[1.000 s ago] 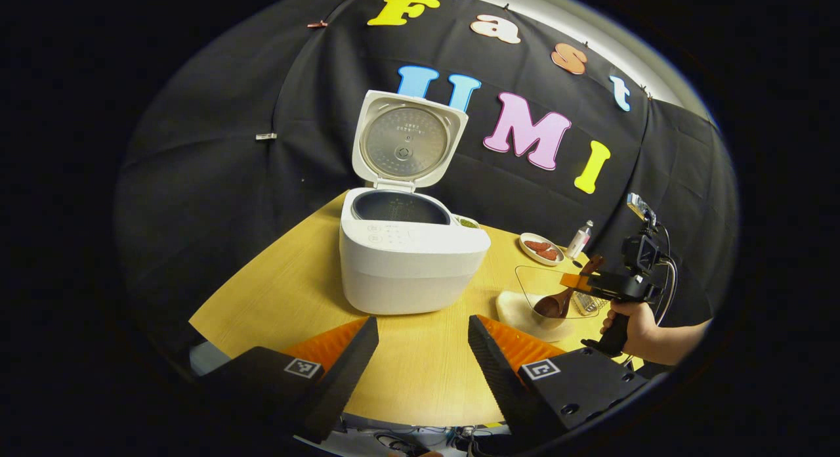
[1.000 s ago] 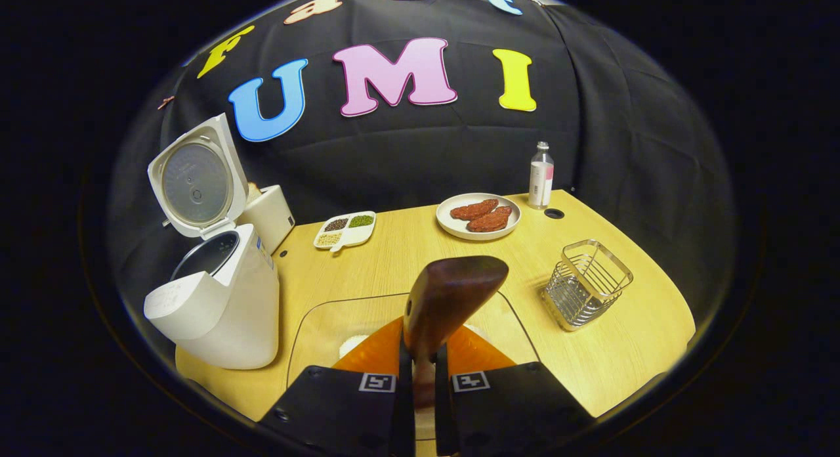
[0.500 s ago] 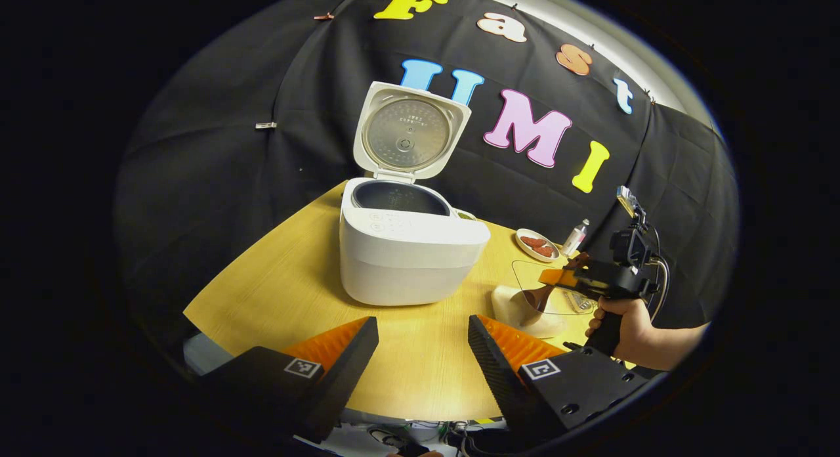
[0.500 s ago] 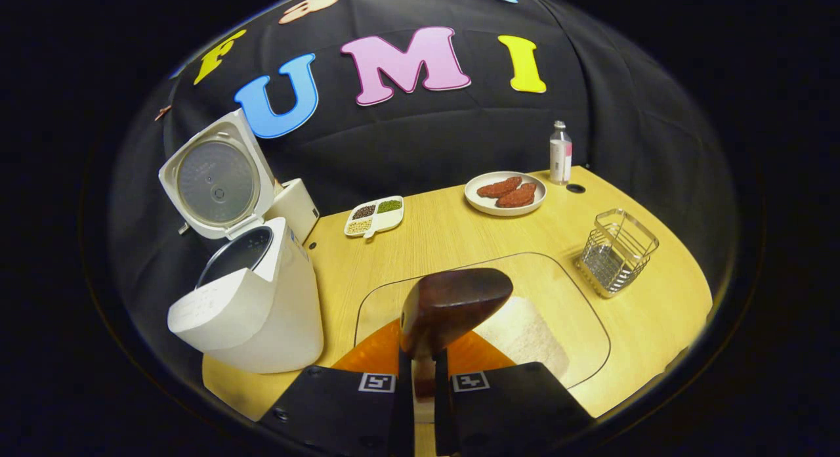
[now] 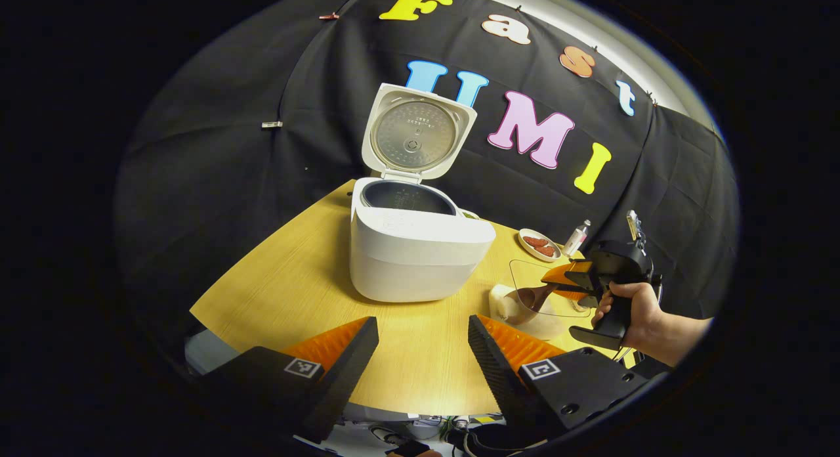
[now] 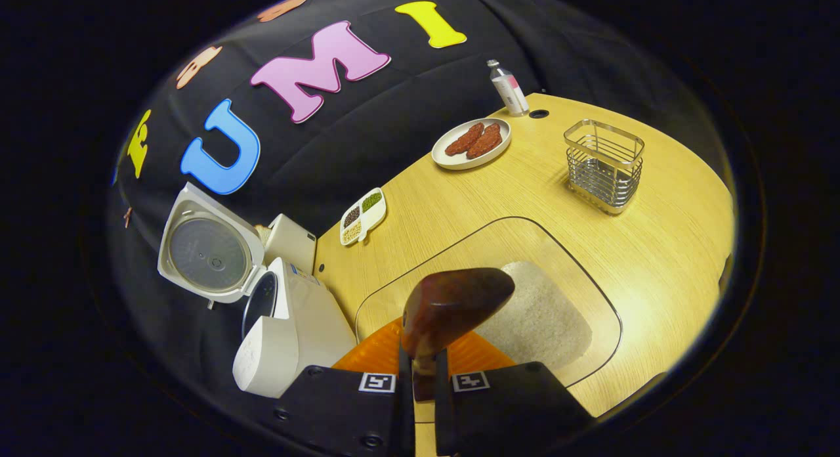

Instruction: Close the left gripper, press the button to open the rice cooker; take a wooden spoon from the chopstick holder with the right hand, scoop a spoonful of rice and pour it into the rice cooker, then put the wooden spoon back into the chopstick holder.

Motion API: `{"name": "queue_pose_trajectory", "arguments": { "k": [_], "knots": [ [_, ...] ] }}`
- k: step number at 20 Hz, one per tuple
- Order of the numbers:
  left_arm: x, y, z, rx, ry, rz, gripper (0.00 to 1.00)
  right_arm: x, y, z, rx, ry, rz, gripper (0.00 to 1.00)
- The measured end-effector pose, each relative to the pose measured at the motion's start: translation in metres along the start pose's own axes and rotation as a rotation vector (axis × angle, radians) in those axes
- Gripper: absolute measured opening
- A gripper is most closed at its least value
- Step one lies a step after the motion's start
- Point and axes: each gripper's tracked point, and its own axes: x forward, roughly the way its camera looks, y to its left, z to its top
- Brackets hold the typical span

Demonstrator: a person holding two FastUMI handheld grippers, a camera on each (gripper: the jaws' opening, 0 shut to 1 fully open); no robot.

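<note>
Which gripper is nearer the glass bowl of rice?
Right. The right gripper holds the wooden spoon directly over the glass bowl of rice; the left gripper waits open at the table's near edge.

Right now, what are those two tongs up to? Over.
Left tongs open, idle. Right tongs shut on wooden spoon, over the rice. Rice cooker lid up. Nothing in the way.

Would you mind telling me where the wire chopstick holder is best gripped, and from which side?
Grip the chopstick holder by one top rim wire, coming from above with one finger inside. It stands upright with its mouth open upward and nothing close beside it on the table. The walls are thin wire, and the basket looks wide for a grip across it, so one wall is probably the safer hold.
</note>
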Motion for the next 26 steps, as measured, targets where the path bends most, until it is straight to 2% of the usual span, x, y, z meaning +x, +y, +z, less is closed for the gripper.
{"name": "queue_pose_trajectory", "arguments": {
  "k": [9, 12, 18, 26],
  "knots": [
    [0.000, -0.014, 0.002, -0.002, -0.015, -0.026, 0.95, -0.025, -0.019, 0.051, 0.201, -0.043, 0.020, 0.17],
    [-0.001, -0.015, 0.003, -0.007, -0.025, -0.022, 0.95, -0.040, -0.013, 0.067, 0.258, -0.057, 0.054, 0.17],
    [-0.010, -0.008, 0.000, -0.022, -0.039, -0.007, 0.95, -0.060, 0.021, 0.098, 0.331, -0.068, 0.127, 0.16],
    [-0.018, 0.007, 0.006, -0.048, -0.095, 0.026, 0.95, -0.060, 0.121, 0.114, 0.342, -0.017, 0.285, 0.16]
  ]
}}
